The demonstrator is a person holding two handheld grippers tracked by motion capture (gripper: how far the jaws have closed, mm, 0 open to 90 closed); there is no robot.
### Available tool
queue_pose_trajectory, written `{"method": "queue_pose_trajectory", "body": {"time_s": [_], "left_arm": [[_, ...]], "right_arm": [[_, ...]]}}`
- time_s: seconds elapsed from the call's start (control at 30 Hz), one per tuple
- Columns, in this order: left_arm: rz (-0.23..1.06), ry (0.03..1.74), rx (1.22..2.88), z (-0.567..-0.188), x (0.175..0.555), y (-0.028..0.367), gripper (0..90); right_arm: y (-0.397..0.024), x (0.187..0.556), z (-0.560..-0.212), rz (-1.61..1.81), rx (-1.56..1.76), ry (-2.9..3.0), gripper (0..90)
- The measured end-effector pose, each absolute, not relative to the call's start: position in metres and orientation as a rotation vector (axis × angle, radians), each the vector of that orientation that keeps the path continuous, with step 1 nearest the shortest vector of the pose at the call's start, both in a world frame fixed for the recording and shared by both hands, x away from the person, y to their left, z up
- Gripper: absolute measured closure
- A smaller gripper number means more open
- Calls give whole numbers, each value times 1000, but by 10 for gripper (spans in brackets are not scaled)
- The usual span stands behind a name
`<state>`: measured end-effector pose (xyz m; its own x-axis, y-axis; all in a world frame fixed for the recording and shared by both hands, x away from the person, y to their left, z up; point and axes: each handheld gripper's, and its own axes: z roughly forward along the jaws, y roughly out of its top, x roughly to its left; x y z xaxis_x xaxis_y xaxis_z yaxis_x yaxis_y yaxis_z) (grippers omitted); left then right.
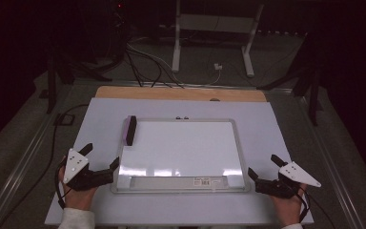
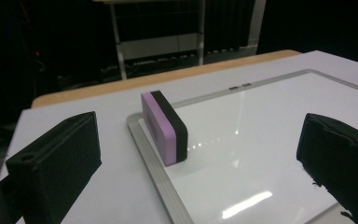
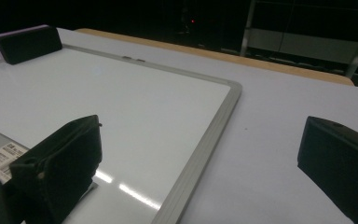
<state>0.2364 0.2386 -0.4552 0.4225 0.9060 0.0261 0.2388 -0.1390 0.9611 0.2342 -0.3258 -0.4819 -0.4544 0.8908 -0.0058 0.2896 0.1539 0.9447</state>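
Observation:
A white whiteboard (image 1: 186,148) with a grey frame lies flat in the middle of the table. A purple-and-black eraser (image 1: 130,130) stands on its long edge at the board's far left rim. My left gripper (image 1: 102,155) rests by the board's near left corner, open, with nothing between its jaws. In the left gripper view the eraser (image 2: 165,126) stands ahead between the jaws' line, well apart from them, on the board's (image 2: 261,140) frame. My right gripper (image 1: 263,165) sits at the board's near right corner, open and empty. From there the eraser (image 3: 28,43) shows at the far corner of the board (image 3: 121,93).
The board lies on a white tabletop (image 1: 276,124) with a wooden strip (image 1: 181,93) along its far edge. A barcode label (image 1: 208,181) is on the board's near tray. Beyond the table stand a white frame (image 1: 214,28) and floor cables (image 1: 143,62).

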Motion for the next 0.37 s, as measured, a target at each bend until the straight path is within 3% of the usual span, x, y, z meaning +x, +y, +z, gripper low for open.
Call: {"method": "queue_pose_trajectory", "body": {"time_s": [0.37], "left_arm": [[803, 1028, 1645, -459, 235, 240, 7]], "right_arm": [[-328, 235, -482, 1307, 1130, 1832, 0]]}}
